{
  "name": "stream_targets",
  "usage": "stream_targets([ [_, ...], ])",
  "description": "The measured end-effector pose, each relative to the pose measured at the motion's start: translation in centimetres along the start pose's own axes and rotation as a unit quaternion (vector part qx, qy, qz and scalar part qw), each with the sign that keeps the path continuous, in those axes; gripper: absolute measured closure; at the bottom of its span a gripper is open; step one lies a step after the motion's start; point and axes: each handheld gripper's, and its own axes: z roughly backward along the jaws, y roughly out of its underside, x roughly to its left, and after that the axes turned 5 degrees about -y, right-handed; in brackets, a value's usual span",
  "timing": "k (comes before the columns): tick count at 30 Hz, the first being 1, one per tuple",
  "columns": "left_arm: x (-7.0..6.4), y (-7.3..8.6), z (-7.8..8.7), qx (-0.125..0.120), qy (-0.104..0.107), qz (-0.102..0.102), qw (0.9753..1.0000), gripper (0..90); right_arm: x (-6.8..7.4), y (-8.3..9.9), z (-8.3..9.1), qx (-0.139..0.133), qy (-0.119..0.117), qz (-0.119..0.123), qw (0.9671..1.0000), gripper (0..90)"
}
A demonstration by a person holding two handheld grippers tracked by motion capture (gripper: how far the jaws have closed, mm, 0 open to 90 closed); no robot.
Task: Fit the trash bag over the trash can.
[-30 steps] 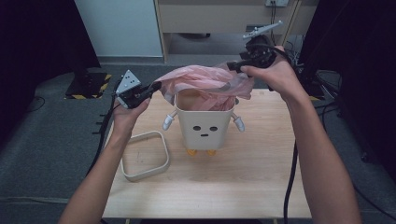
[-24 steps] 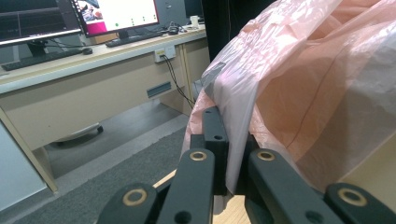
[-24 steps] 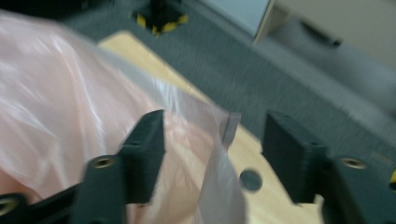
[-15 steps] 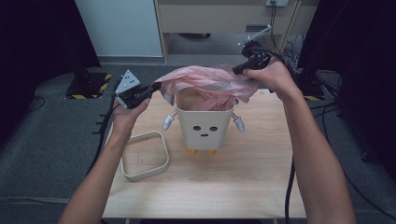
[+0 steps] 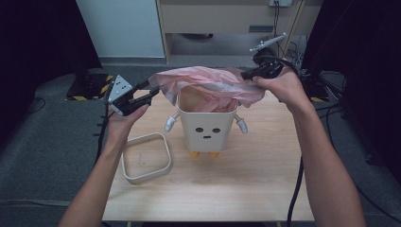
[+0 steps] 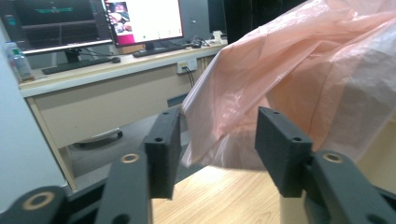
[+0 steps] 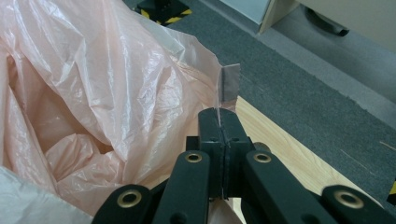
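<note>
A: Plastic is very thin here. The pink bag (image 5: 208, 82) is soft and light, it crumples and slides easily, so I think it can tear if it is pulled hard. It hangs over the open top of the white bin (image 5: 206, 125), and part of it sits inside.

B: Where does the right hand-held gripper (image 5: 247, 74) take it?

A: At the rim. Its jaws are clenched on a small fold of the film, which sticks out just ahead of them in the right gripper view. The rest of the bag (image 7: 93, 93) billows to the left of that hand-held gripper.

B: And the left hand-held gripper (image 5: 150, 92)?

A: Released. Its jaws stand apart with nothing between them, and the bag edge (image 6: 243, 107) floats just ahead of them. I would pinch a doubled edge there, not a single layer.

B: Anything in the way?

A: The bin's little arm (image 5: 171, 124) pokes out below the left hand-held gripper. The square frame (image 5: 145, 157) lies on the bench (image 5: 265, 179), well behind it toward the person, so it does not disturb.
</note>
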Motion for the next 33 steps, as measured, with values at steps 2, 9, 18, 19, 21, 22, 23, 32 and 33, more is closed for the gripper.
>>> stream_targets([
  [2, -0.1, 0.4, 0.5, 0.002, 0.006, 0.006, 1.0000, 43.1, 0.1, 0.1, -0.1, -0.004, -0.005, -0.003, 1.0000, 89.8],
  [9, -1.0, 1.4, 0.0, 0.024, 0.034, 0.020, 0.9989, 39.6, 0.2, 0.3, -0.5, -0.003, -0.005, -0.002, 1.0000, 89.6],
  [18, -1.6, 2.4, -1.7, 0.053, 0.062, 0.046, 0.9956, 34.8, 0.1, 0.3, -0.6, -0.006, -0.009, -0.002, 0.9999, 88.8],
  [19, -1.7, 2.4, -1.9, 0.054, 0.066, 0.044, 0.9954, 34.9, 0.0, 0.3, -0.6, -0.003, -0.006, -0.002, 1.0000, 88.8],
  [21, -1.7, 2.5, -2.3, 0.060, 0.072, 0.044, 0.9947, 35.3, -0.1, 0.3, -0.6, -0.003, -0.006, -0.002, 1.0000, 88.8],
  [22, -1.8, 2.5, -2.4, 0.061, 0.069, 0.043, 0.9948, 35.1, -0.1, 0.3, -0.6, -0.003, -0.006, -0.002, 1.0000, 88.7],
  [23, -1.7, 2.4, -2.8, 0.061, 0.077, 0.050, 0.9939, 36.3, 0.0, 0.3, -0.7, -0.005, -0.009, -0.003, 0.9999, 88.6],
  [32, -1.8, 2.4, -3.6, 0.073, 0.088, 0.051, 0.9921, 38.2, 0.0, 0.3, -0.6, -0.010, -0.013, -0.001, 0.9999, 88.7],
  [33, -1.9, 2.2, -3.2, 0.065, 0.073, 0.043, 0.9943, 38.2, 0.0, 0.3, -0.5, -0.011, -0.011, -0.001, 0.9999, 88.7],
])
